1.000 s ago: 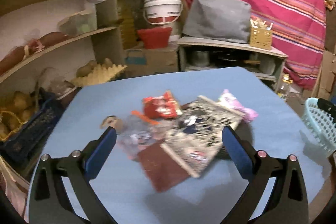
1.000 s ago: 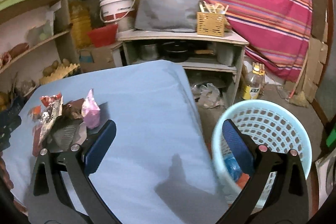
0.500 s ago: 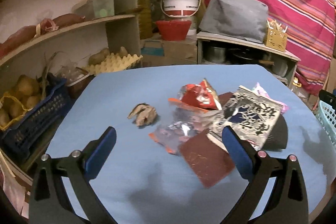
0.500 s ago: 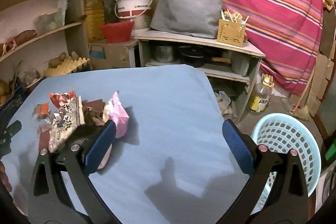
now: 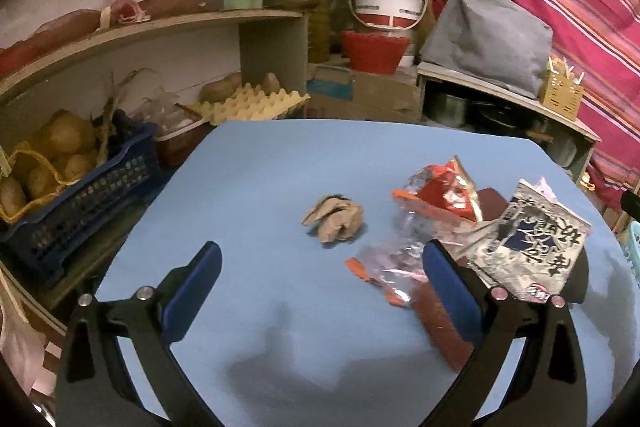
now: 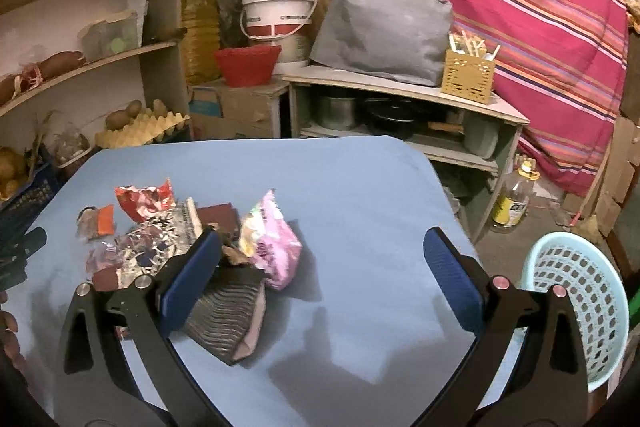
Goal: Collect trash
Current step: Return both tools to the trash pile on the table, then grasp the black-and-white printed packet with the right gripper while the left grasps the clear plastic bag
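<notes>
Left tool (image 5: pixel 320 279) wide apart, empty, above blue tabletop (image 5: pixel 256 187). Crumpled brown paper (image 5: pixel 335 220) lies ahead alone: light, soft, pinch across middle. Foil wrappers (image 5: pixel 436 203) beside: thin, slippery.

Right tool (image 6: pixel 318 263) wide, empty. Only this view shows pink packet (image 6: pixel 272 239) fully and basket (image 6: pixel 580 307) on floor.

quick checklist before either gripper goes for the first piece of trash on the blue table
1. Left hand-held gripper open and empty: ok.
2. Right hand-held gripper open and empty: ok.
3. Crumpled brown paper lies apart from the pile, free to grasp: ok.
4. Pink wrapper within the right gripper's opening: not ok, it sits beside the left finger.
5. Basket in view beside the blue table: ok.
6. Room in the basket: cannot tell.
</notes>
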Available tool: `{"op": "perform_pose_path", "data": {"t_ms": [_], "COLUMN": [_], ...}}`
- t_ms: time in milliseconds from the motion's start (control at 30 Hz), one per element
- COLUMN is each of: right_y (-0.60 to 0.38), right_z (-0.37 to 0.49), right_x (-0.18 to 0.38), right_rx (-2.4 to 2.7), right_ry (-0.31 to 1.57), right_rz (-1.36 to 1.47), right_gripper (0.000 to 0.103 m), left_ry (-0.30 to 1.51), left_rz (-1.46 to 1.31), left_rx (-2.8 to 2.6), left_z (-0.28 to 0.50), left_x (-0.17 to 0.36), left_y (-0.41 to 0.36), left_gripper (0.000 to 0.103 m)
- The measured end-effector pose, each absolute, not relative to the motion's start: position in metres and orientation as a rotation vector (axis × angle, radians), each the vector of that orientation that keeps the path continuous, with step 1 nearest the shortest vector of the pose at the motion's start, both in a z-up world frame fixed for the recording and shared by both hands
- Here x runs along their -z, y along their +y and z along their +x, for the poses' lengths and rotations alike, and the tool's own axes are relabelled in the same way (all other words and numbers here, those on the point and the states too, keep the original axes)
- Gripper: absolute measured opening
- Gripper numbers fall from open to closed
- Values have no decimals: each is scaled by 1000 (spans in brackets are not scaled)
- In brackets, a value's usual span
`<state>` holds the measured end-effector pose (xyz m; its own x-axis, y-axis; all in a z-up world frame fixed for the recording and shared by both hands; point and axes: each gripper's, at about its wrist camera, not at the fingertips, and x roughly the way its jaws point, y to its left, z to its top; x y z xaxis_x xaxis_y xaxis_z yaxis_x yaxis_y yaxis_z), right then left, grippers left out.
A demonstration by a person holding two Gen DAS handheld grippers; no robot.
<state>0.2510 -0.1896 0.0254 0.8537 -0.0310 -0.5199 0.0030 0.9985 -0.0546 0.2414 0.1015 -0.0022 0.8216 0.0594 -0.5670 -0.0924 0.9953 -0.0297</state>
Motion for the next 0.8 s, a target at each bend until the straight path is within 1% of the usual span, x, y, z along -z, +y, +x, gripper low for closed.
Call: {"op": "perform_pose_path", "data": {"t_ms": [333, 533, 600, 633, 667, 700, 767, 800], "right_y": [-154, -129, -124, -121, -120, -120, -120, -120], "right_z": [270, 286, 289, 291, 292, 293, 294, 294], "right_x": [-11, 8, 12, 14, 16, 17, 19, 19], "right_rx": [-78, -117, -130, -137, -148, -159, -192, -204], "right_ry": [606, 671, 688, 700, 715, 723, 740, 740], "right_rz": [-34, -75, -86, -96, -100, -97, -81, -78], "right_gripper": [99, 98, 90, 77, 68, 64, 53, 50], "left_ry": [662, 654, 655, 657, 661, 664, 671, 673], "left_rz": [-24, -1, -6, -11, -18, -26, -43, -51], "left_rx": [-97, -106, -102, -100, -96, -93, -83, -78], "left_z": [252, 252, 252, 252, 252, 253, 253, 253], "left_x": [11, 14, 14, 15, 15, 15, 15, 15], "left_y": [112, 113, 113, 113, 114, 115, 117, 117], "left_gripper": [98, 98, 98, 98, 98, 98, 98, 98]}}
